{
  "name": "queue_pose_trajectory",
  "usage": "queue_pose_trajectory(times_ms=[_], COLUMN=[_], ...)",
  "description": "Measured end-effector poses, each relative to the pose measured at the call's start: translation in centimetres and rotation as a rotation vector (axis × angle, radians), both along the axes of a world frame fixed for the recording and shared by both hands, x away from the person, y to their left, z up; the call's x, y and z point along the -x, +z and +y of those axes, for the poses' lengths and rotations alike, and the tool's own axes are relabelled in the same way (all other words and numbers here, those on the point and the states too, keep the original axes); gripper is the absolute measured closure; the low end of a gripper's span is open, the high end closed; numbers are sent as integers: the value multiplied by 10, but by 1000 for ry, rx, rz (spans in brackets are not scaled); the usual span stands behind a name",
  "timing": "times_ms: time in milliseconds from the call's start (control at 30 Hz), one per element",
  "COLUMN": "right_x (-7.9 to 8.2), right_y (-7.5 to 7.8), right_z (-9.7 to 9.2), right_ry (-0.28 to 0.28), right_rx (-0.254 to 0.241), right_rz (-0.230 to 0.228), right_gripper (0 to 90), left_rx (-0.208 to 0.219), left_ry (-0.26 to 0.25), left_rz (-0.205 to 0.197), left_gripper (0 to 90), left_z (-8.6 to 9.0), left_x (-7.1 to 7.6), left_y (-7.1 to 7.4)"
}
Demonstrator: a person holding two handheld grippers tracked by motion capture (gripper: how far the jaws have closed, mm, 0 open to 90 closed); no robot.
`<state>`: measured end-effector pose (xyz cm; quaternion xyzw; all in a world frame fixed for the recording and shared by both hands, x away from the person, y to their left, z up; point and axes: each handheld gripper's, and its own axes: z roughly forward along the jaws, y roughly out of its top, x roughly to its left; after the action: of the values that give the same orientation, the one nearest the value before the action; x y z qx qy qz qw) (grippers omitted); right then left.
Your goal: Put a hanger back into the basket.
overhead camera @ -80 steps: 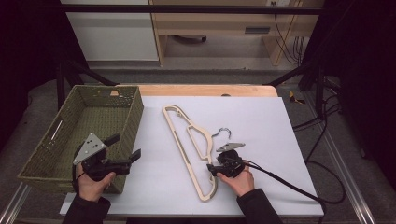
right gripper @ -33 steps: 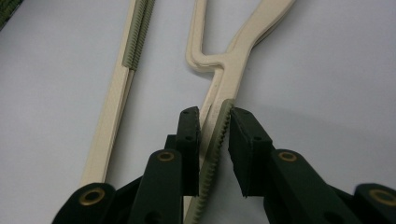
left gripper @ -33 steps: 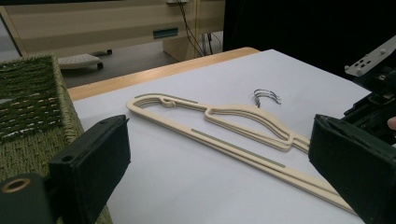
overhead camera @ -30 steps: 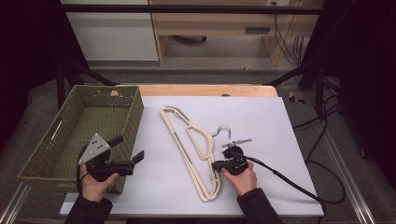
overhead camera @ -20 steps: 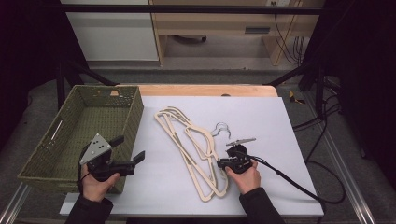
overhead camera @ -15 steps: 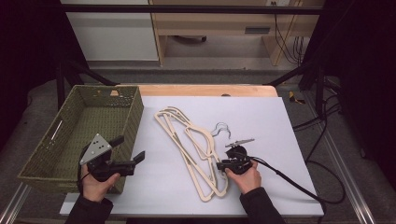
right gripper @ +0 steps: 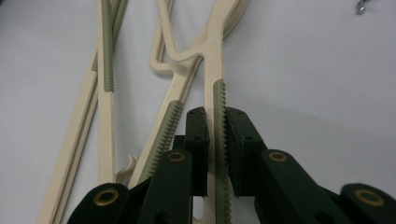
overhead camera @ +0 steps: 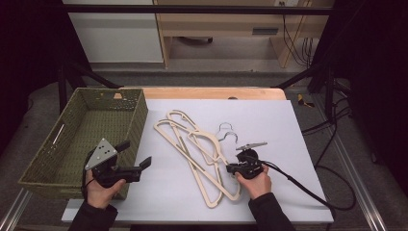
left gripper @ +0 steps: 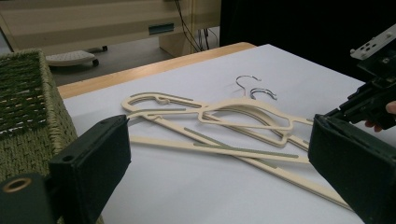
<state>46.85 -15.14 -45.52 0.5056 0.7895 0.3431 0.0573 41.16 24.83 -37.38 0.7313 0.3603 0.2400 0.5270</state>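
- While the person's right hand (overhead camera: 255,180) rests low on the white desk (overhead camera: 288,125), the right tool (overhead camera: 232,168) pinches the arm of one cream clothes hanger (overhead camera: 211,149); its jaws have just been closing, and in the right gripper view both black pads (right gripper: 198,135) press the ribbed, grey-green strip of that hanger arm (right gripper: 218,121) from either side.
- A second cream hanger (overhead camera: 180,132) lies crossed with the gripped one, the two fanned apart at their shoulders near the middle of the desk; their metal hooks (overhead camera: 225,130) sit close together, pointing away from the person.
- Seen from the left gripper view, both hangers (left gripper: 219,126) lie flat on the white surface, overlapping, with the two hooks (left gripper: 254,88) behind them.
- At the desk's left edge the left tool (overhead camera: 137,156) hangs over the near corner of the woven green basket (overhead camera: 62,144), jaws spread wide with nothing between them, pointing toward the hangers but well apart from them.
- That basket stands just beside the left edge of the white desk surface.
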Motion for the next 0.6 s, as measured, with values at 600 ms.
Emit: queue_pose_trajectory(times_ms=[600], right_x=[21], right_y=[25], right_z=[-9], right_ry=[71], right_rx=[-65], right_rz=[-140], right_gripper=[824], left_rx=[-2], left_ry=[-18], left_rz=[45], left_gripper=[75], left_z=[-34], left_x=[-1], left_y=[5])
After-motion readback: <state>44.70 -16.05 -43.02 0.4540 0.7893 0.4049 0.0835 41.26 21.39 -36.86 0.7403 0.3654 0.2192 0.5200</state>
